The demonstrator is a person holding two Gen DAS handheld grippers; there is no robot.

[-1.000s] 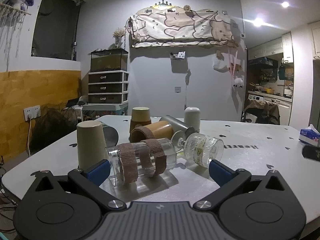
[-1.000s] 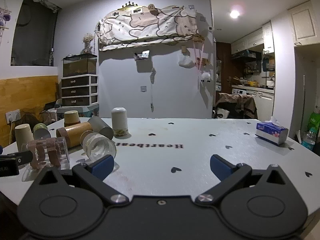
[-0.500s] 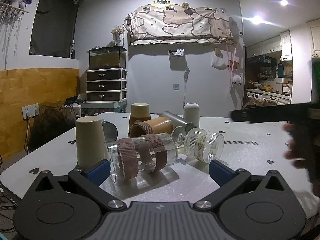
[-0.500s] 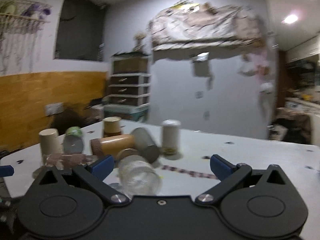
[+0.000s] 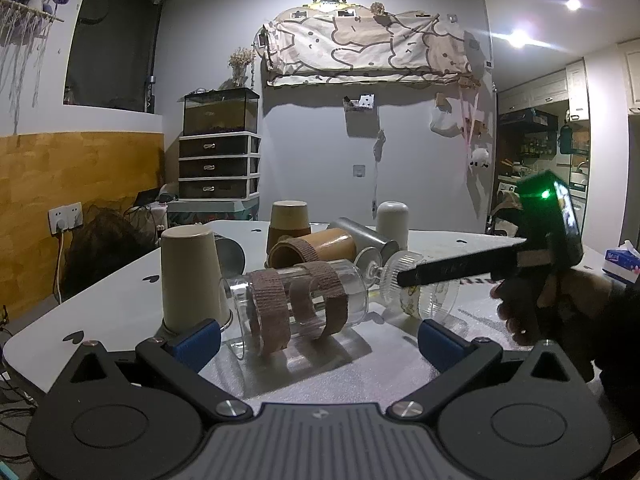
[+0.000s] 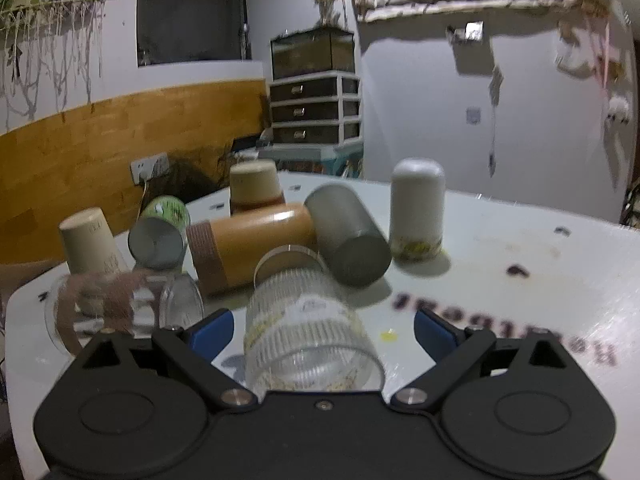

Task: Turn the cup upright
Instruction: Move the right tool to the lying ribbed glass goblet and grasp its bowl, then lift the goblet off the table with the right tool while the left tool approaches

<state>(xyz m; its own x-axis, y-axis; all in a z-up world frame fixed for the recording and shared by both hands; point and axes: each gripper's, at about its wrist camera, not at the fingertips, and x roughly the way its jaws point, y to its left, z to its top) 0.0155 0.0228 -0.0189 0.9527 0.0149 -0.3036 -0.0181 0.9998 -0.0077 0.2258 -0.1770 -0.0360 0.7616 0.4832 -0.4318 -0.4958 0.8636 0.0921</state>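
right gripper (image 6: 323, 330) jaws apart around ribbed glass cup (image 6: 308, 332) lying sideways | left gripper (image 5: 320, 338) jaws apart

We see the table lettering (image 6: 508, 328) blurred, perhaps unreadable; the right gripper's body hides the ribbed glass (image 6: 308, 332) mouth.

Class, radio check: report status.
Both grippers, left and right, open. Ribbed glass cup on its side between right's fingers. Grey tumbler close behind.

The ribbed clear glass cup (image 6: 308, 332) lies on its side on the white table; open mouth toward the right wrist camera.
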